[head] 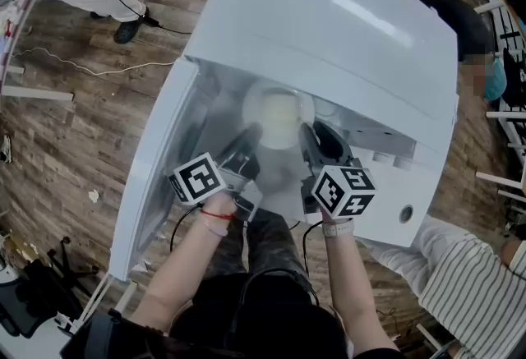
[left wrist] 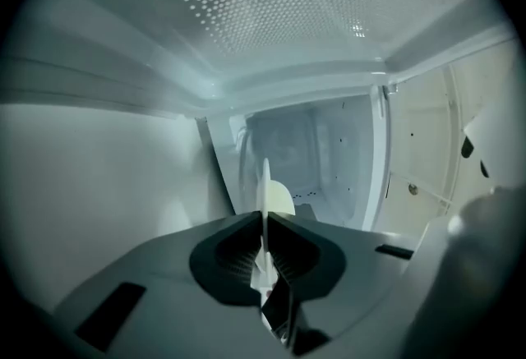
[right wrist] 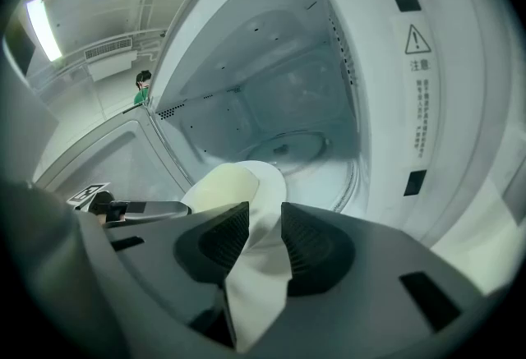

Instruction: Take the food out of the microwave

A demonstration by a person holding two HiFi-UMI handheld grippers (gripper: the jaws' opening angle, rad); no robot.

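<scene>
Wood-plank floor (head: 74, 135) fills the frame's left, crossed by a white cable (head: 92, 70) (upper left); striped-shirted bystander (head: 472, 283) at lower right; black gear (head: 26, 306) at lower left.

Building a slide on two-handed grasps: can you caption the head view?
Left tool and right tool both grip a white plate of pale food at the open microwave mouth.
</scene>
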